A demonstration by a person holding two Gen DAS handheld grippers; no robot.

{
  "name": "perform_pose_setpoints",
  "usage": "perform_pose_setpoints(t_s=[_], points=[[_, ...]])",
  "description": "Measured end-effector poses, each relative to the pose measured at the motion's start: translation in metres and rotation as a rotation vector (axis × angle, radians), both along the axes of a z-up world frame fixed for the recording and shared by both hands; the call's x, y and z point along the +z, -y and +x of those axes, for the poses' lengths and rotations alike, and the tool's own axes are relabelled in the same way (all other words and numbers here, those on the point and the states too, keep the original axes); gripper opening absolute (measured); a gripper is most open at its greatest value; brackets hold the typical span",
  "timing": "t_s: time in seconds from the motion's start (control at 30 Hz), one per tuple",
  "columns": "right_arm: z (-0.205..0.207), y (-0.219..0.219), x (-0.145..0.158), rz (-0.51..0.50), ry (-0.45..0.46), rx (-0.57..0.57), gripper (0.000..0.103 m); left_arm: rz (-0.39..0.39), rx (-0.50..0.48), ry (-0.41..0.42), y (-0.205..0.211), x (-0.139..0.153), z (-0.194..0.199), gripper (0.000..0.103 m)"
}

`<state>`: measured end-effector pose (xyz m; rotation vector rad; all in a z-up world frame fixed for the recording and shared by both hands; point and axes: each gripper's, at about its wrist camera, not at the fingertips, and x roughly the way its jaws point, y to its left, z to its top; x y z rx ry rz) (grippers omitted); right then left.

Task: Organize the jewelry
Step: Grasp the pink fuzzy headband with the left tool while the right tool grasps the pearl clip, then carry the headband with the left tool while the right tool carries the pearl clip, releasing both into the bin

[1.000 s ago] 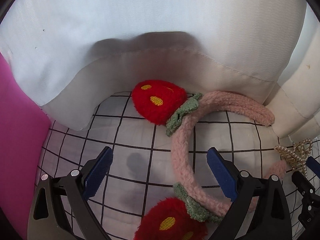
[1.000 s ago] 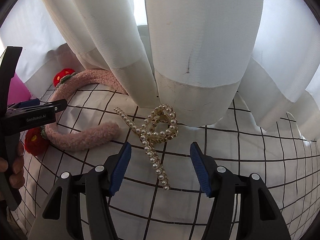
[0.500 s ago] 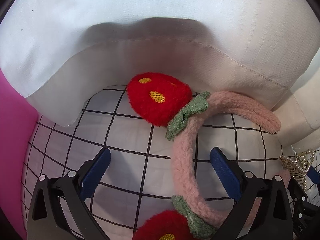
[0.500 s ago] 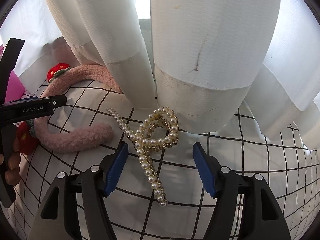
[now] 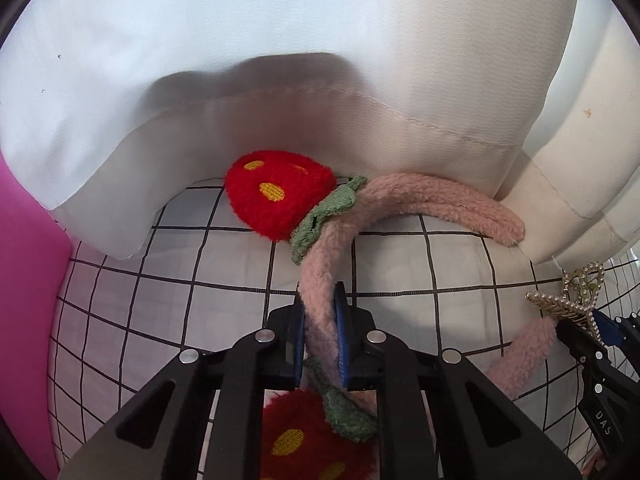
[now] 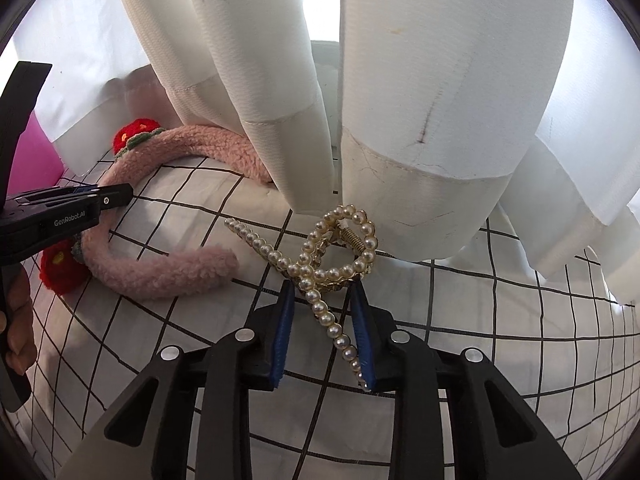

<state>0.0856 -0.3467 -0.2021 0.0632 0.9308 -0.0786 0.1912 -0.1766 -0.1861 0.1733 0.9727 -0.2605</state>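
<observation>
**2 grips taken, both easy to lose on the lift**

The pink fuzzy headband [image 5: 404, 200] lies on the checked cloth [image 5: 180, 280], its arch running back under the hem of the white curtain [image 5: 320, 60] at the cloth's far edge. The left gripper [image 5: 320, 336] is clenched on the band between its 2 plush strawberries [image 5: 276, 196], 1 ahead of the pads and 1 just below them. The pile is soft and compressible, so the grip is likely to be on fluff rather than on the stiff core, and the band could rotate or slip as it rises. Its far end sits touching the curtain hem; a straight pull upward may drag the fabric along or snag the tip.

Beside it to the right, near the headband's free end, the pearl hair claw [image 6: 340, 252] rests against the curtain's folded hem. The right gripper [image 6: 324, 320] has its blue pads drawn in around the claw's crossed pearl arms; the right pad touches the long arm, but whether the left pad bears on anything I cannot tell. Round beads on a thin arm give little purchase, so the claw could pivot or pop out, and squeezing the handles might spring the claw open.

A pink object [image 5: 24, 300] borders the cloth's left edge.
</observation>
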Motion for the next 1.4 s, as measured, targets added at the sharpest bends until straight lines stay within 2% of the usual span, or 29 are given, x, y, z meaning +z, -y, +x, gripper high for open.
perform_pose_setpoints(t_s=[0.3,0.77,0.93,1.1,1.4], points=[[-0.027,0.007,0.003,0.087,0.016,-0.034,0.028,0.001,0.027,0.022,-0.023,0.015,-0.036,0.010],[-0.082,-0.014,0.029,0.108,0.026,-0.033,0.028,0.006,0.011,0.057,-0.069,0.048,-0.095,0.010],[-0.111,-0.011,0.051,0.116,0.048,-0.027,0.028,-0.011,0.039,0.096,-0.082,0.069,-0.123,0.010],[-0.139,-0.034,0.089,0.104,0.104,-0.005,0.028,-0.046,0.065,0.153,-0.104,0.099,-0.146,0.010],[-0.147,-0.079,0.149,0.093,0.197,0.086,0.028,-0.078,0.133,0.270,-0.154,0.167,-0.186,0.010]])
